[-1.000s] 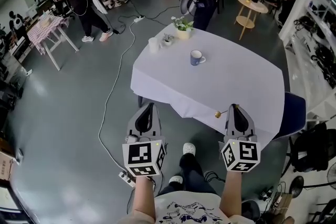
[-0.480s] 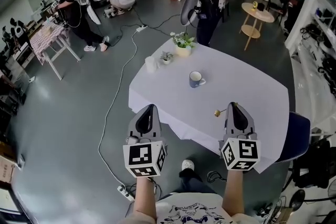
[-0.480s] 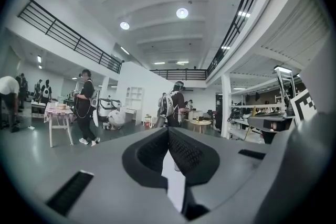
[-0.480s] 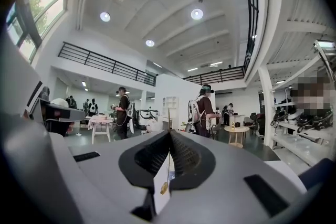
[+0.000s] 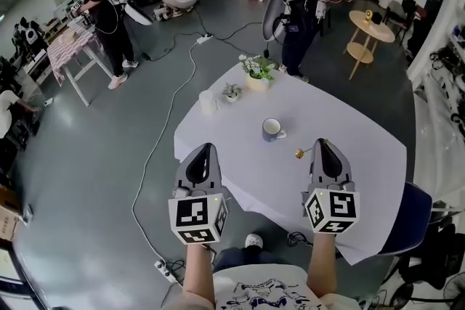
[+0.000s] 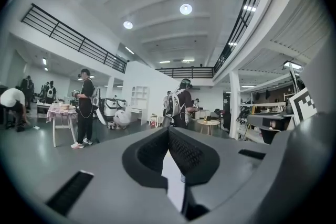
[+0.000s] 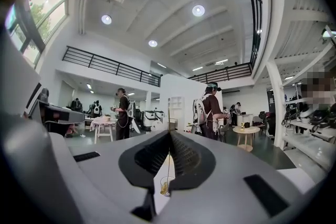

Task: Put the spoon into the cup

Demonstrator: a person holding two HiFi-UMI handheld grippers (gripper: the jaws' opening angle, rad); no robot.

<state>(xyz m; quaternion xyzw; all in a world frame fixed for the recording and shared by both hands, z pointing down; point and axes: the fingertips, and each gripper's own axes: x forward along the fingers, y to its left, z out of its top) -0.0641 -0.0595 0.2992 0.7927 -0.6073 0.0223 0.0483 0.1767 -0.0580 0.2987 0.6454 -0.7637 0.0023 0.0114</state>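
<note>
Past the cup (image 5: 272,129), a pot (image 5: 256,83) holds flowers (image 5: 258,67).

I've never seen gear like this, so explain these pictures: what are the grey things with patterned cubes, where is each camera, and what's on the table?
A person holds two grey hand grippers. One picture comes from a head camera looking down; the other two come from cameras on the grippers, looking along the jaws. The left gripper is shut and empty. The right gripper pinches a thin gold-coloured spoon. On the white-clothed table stand a blue-and-white mug and a yellow pot of white flowers.
</note>
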